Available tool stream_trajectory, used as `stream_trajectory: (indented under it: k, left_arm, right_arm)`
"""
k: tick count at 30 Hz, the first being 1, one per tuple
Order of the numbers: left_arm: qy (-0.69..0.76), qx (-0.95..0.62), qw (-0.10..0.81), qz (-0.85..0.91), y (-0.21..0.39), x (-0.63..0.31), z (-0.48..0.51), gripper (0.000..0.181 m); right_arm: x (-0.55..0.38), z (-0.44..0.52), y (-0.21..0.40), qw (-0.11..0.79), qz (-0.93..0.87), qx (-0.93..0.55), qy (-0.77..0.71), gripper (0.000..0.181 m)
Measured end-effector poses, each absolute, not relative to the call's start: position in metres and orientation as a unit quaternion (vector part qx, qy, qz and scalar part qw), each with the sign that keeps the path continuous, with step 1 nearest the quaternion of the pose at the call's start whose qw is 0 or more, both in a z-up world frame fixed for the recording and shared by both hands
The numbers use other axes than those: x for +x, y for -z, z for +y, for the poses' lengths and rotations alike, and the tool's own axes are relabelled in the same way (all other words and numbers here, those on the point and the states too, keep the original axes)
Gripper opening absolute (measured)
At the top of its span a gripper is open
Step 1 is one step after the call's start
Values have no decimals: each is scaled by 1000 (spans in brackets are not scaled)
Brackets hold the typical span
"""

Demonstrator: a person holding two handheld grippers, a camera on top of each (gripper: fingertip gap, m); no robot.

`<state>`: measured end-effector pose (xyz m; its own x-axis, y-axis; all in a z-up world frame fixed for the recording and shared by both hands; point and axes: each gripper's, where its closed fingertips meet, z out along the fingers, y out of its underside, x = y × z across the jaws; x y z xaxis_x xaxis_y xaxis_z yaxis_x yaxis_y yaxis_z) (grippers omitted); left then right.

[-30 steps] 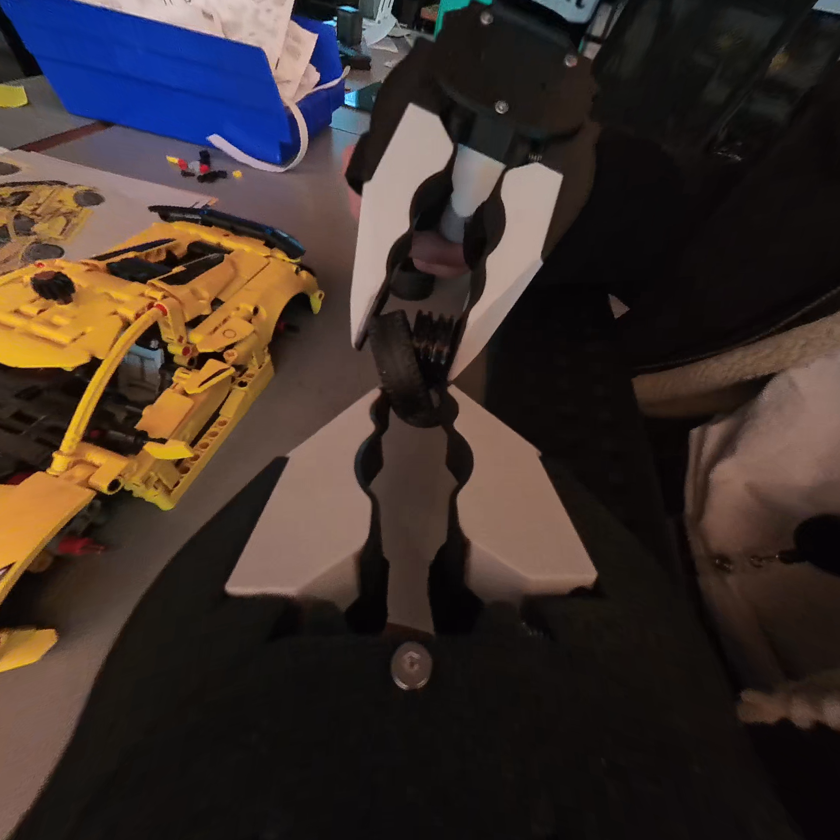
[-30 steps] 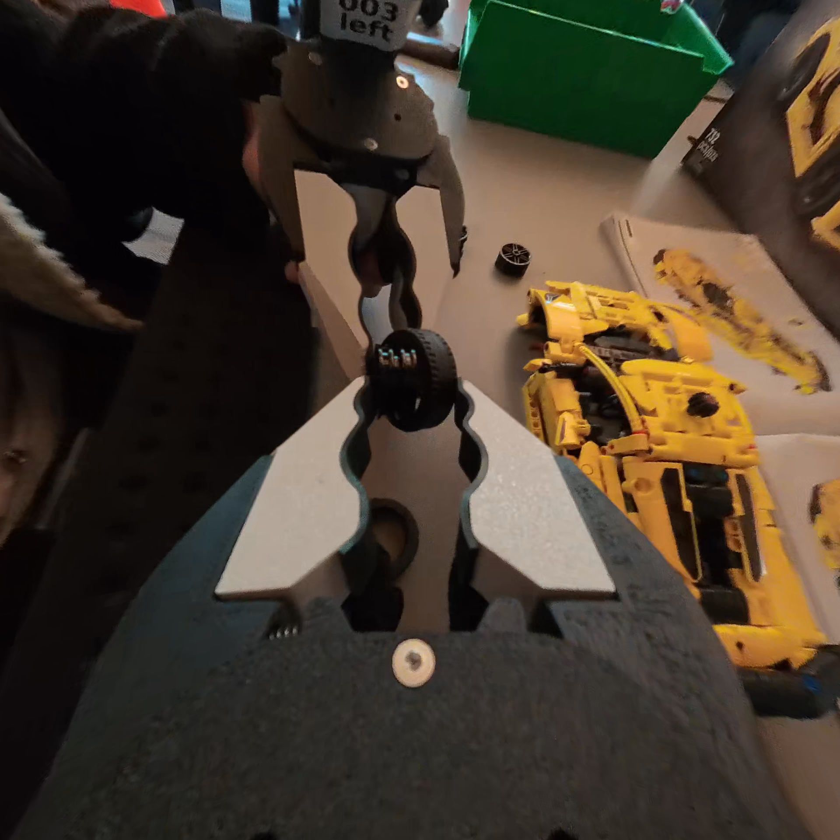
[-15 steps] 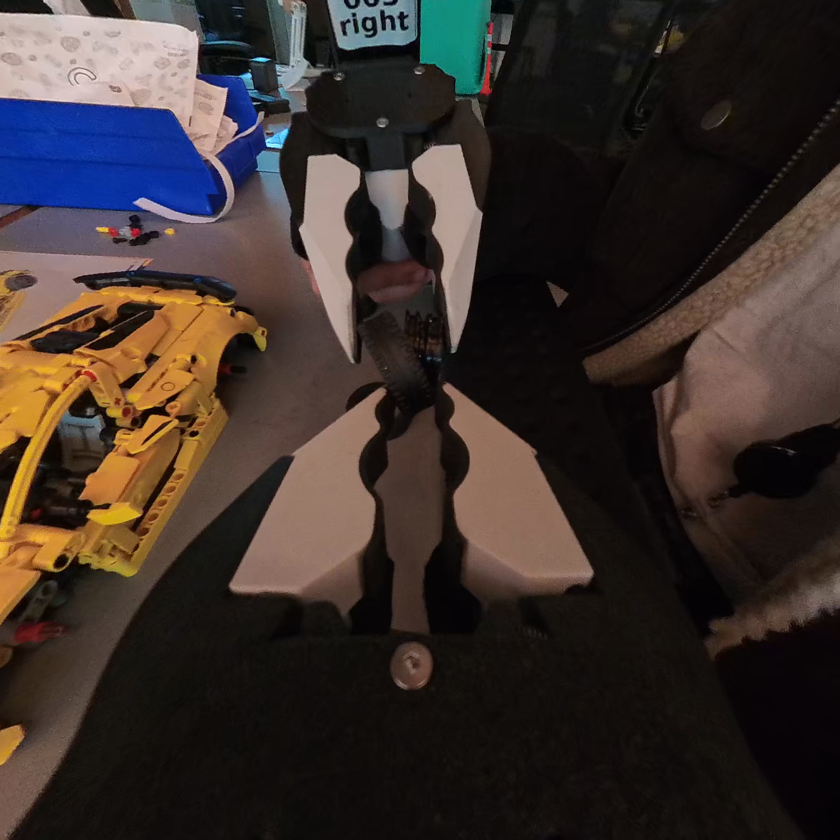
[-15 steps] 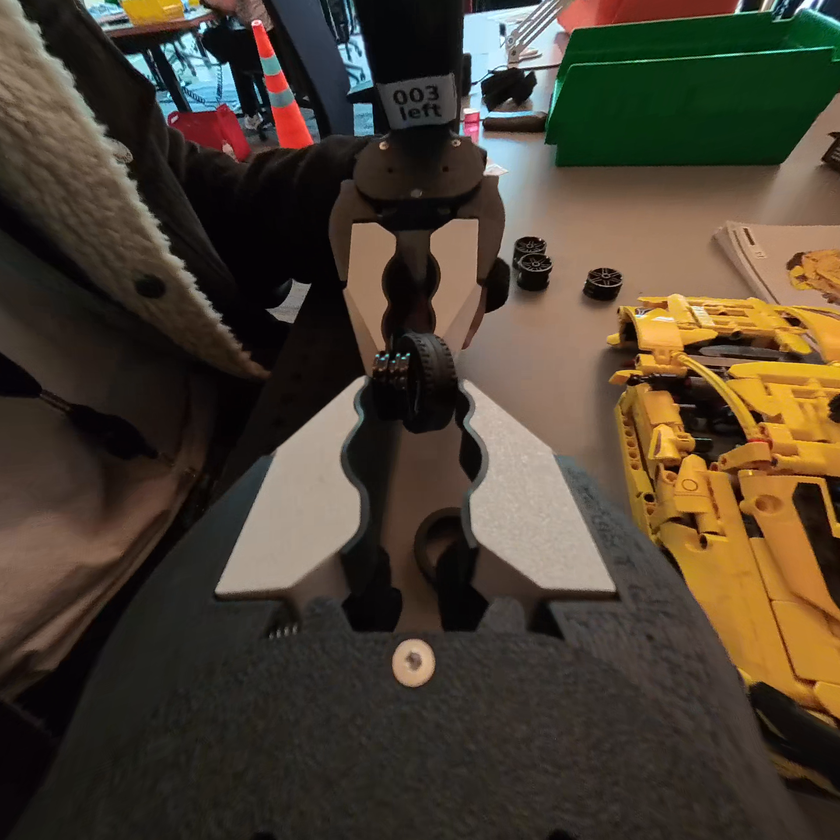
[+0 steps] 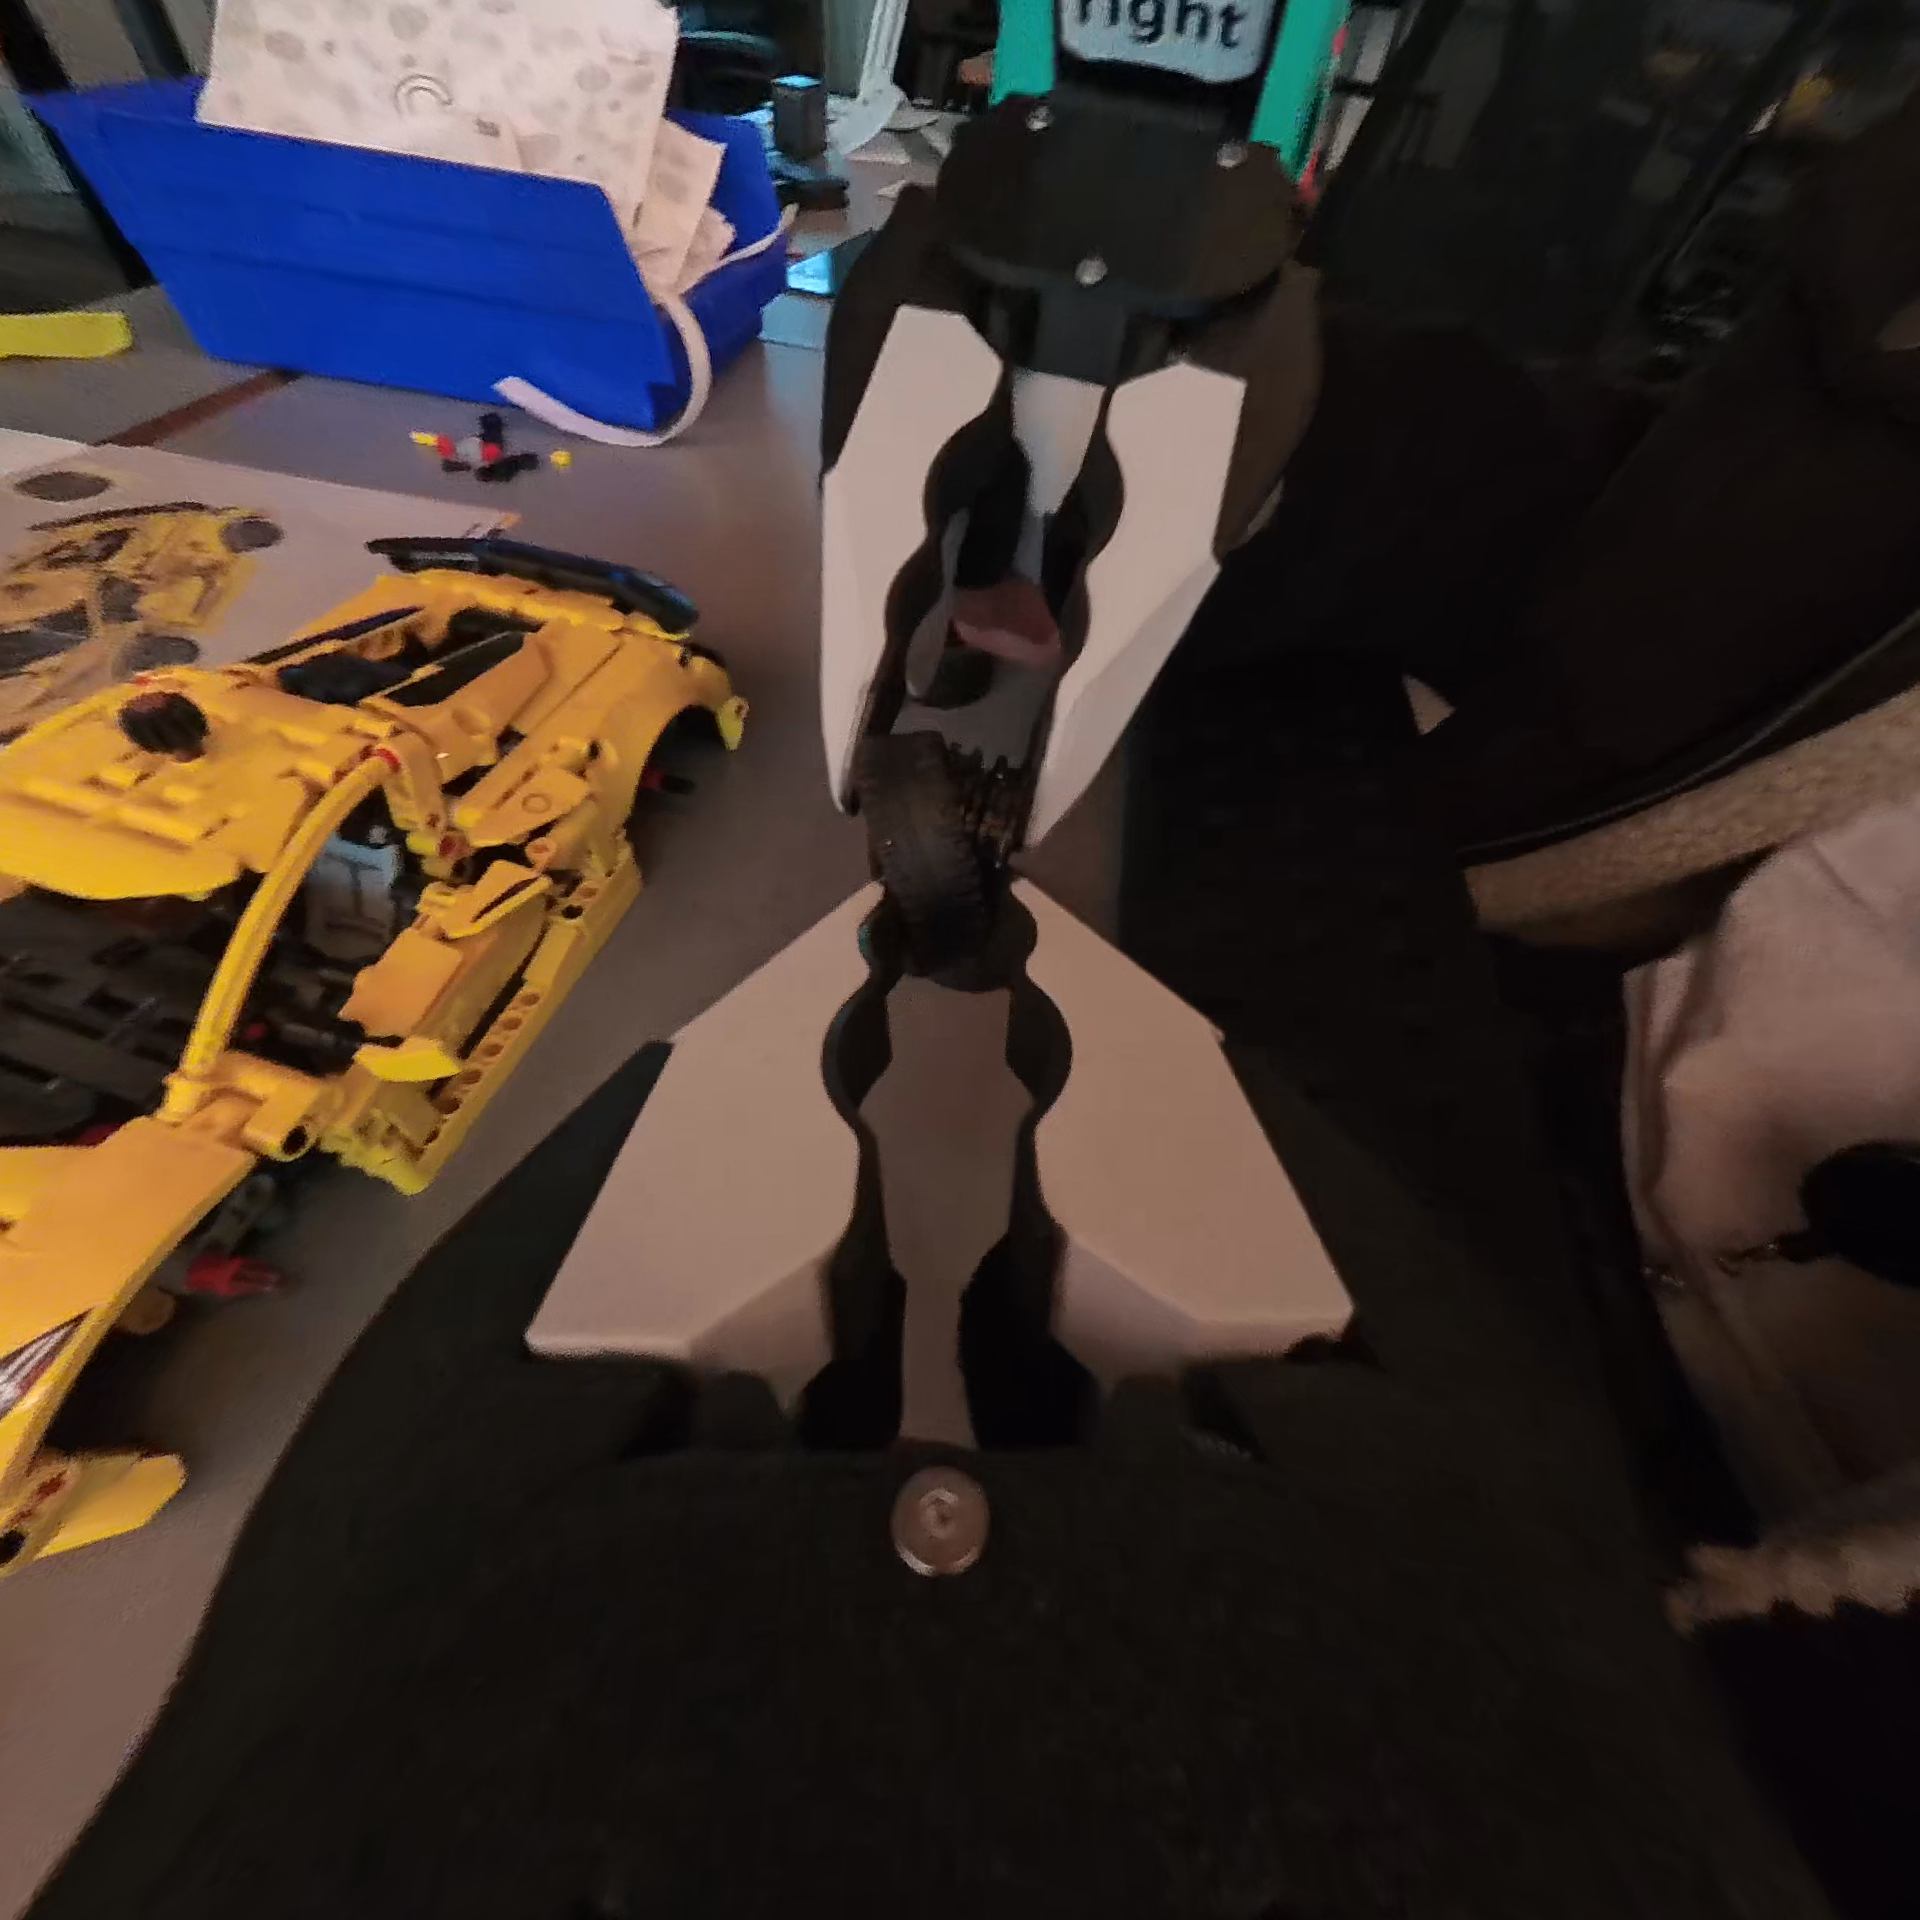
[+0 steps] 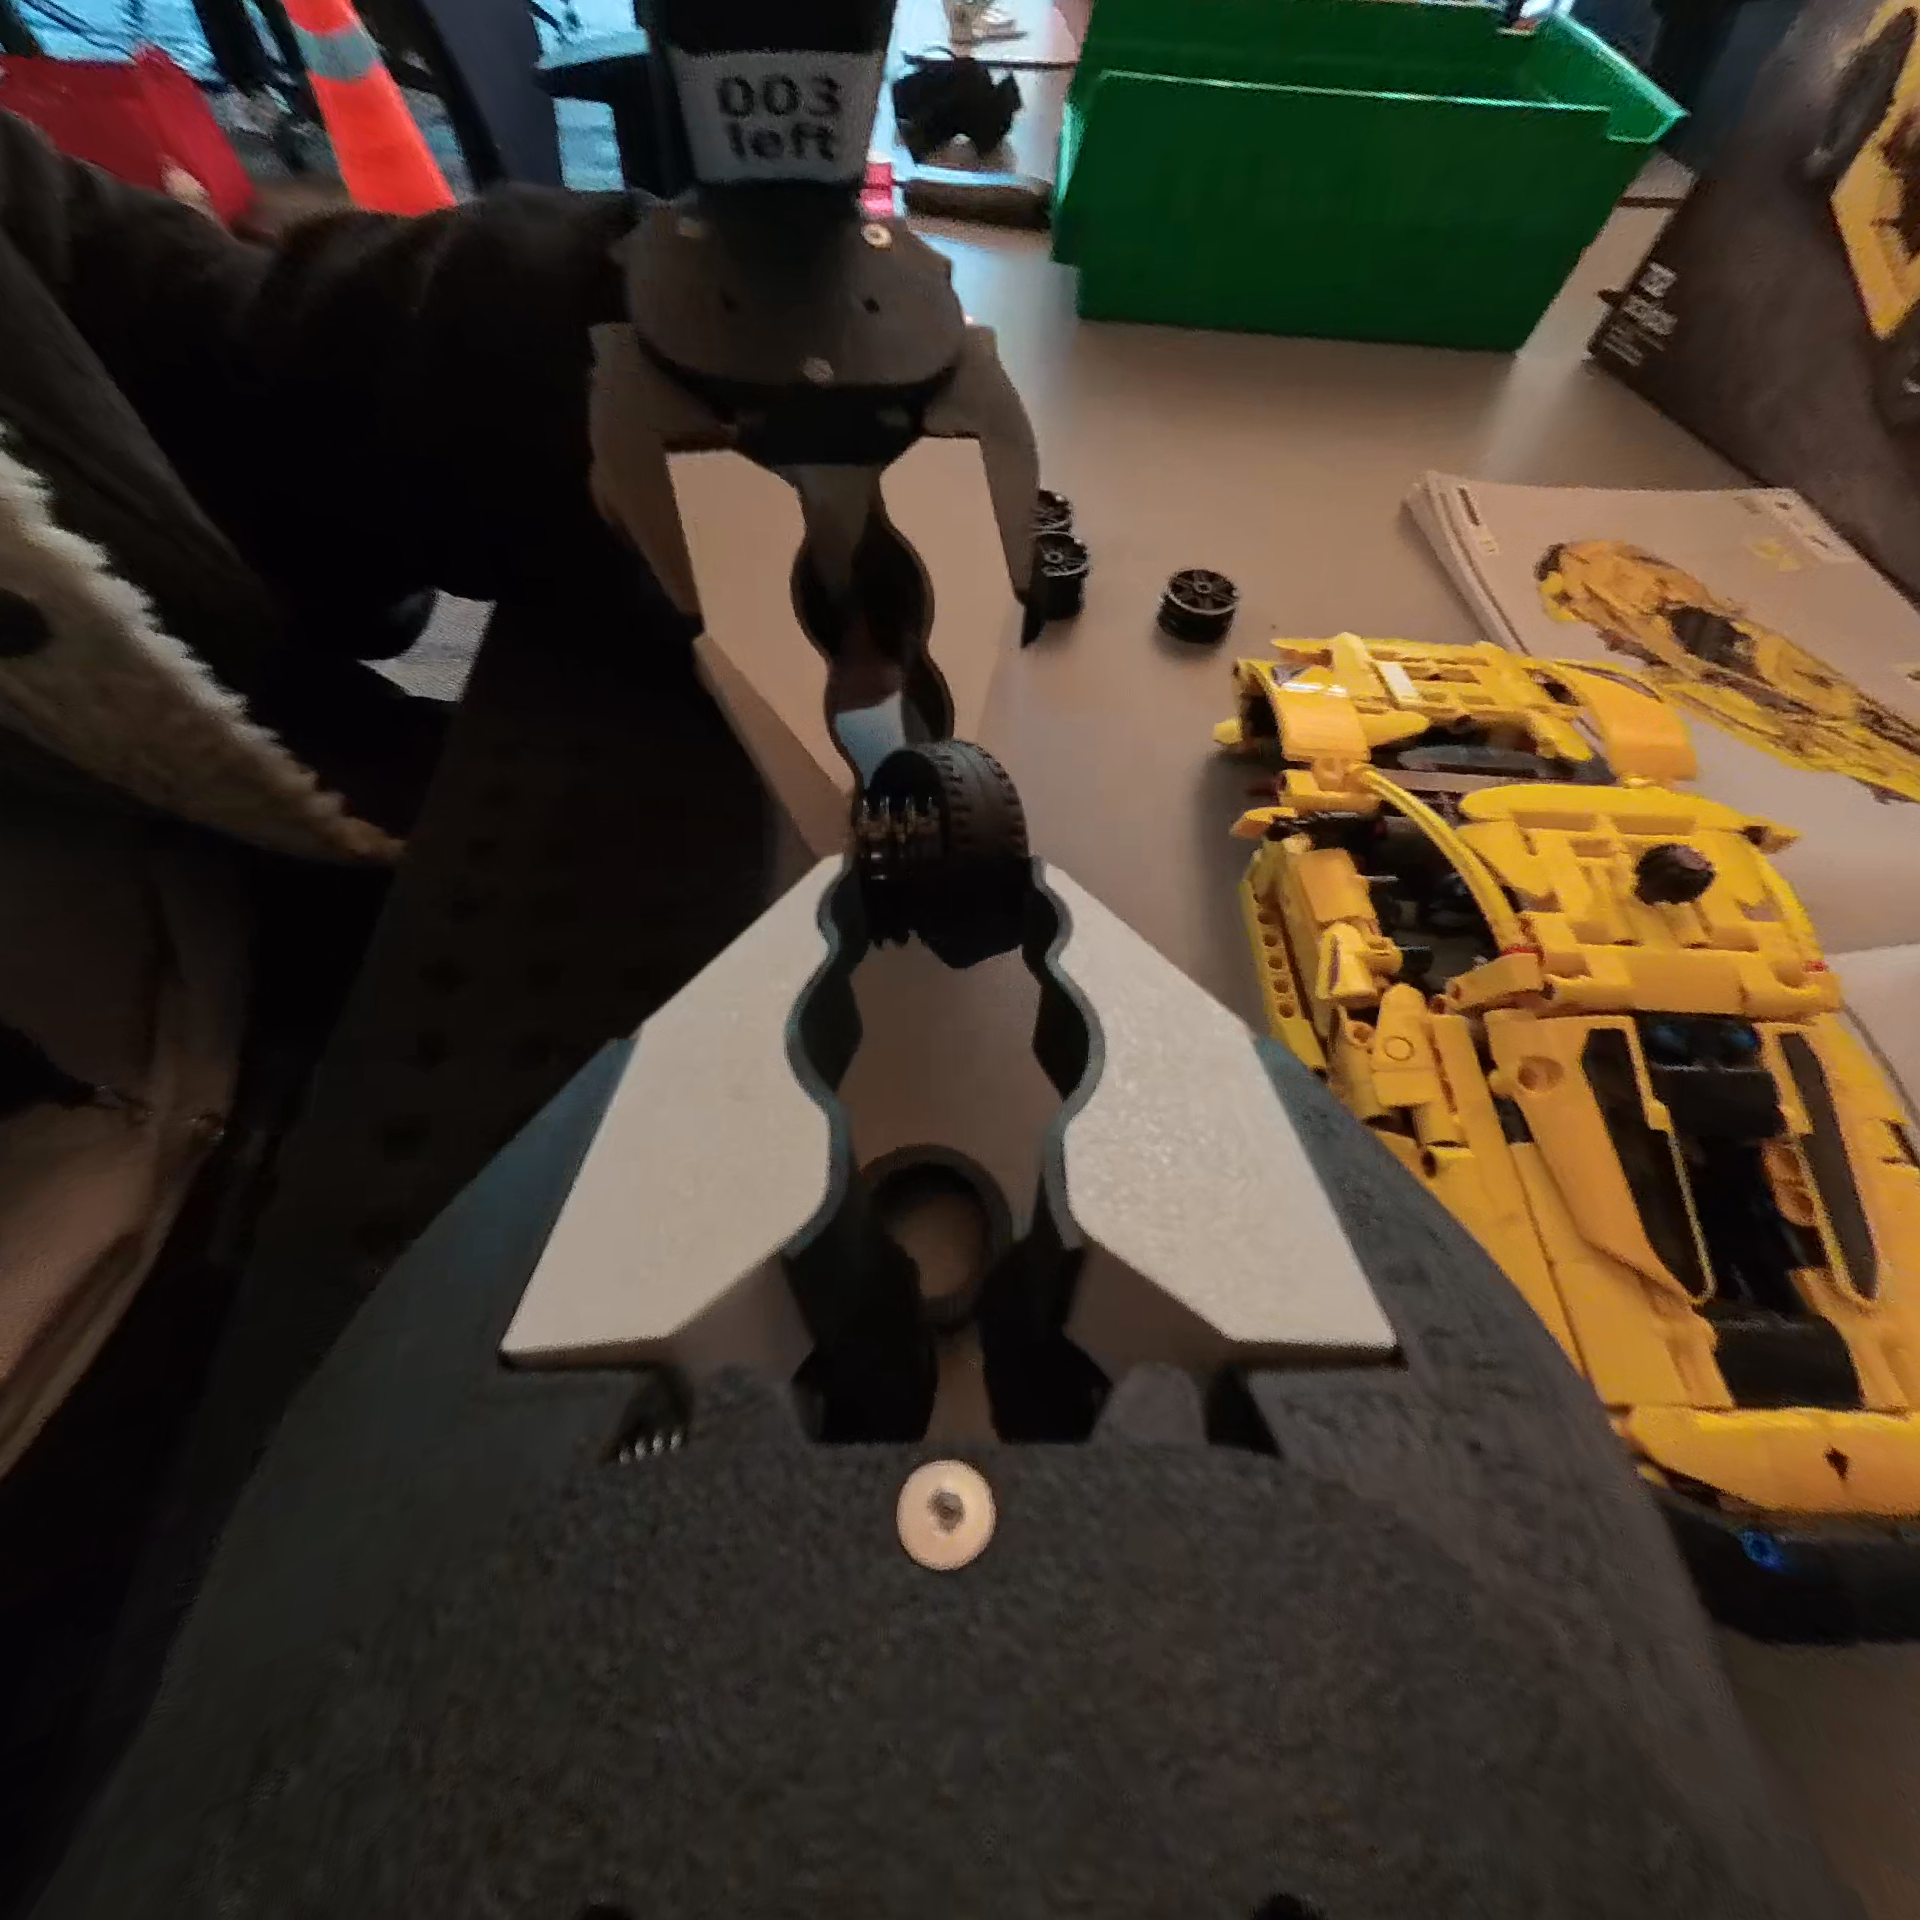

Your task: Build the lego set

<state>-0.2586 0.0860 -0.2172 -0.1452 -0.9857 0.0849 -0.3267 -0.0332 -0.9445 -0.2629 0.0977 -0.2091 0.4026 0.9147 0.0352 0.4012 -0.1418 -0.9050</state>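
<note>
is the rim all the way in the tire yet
No. In the right wrist view the rim sticks out the side of the tire, only partly in.

We hold our two grippers tip to tip, pointing at each other. Our left gripper (image 5: pixel 940 940) has its fingers (image 5: pixel 727 1122) close together, pinching. Our right gripper (image 6: pixel 940 914) has its fingers (image 6: pixel 1195 1132) a bit wider, pinching too. A dark sleeve (image 6: pixel 395 343) shows behind the left one.
</note>
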Motion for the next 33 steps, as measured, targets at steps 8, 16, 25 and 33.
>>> stream_trajectory:
  k: [8,16,25,33]
  left_arm:
    - [458,-571,348,586,223,-260,95,17]
    - [587,-483,305,573,185,-269,60,17]
    - [583,-444,297,612,188,-272,39,17]
    - [586,-419,296,628,189,-275,30,17]
  right_arm:
    - [-267,105,210,454,-433,-725,-284,31]
    - [-266,76,172,476,-425,-625,-449,64]
    - [-276,52,170,425,-437,-603,-514,30]
    - [-278,42,177,402,-457,-599,-521,40]
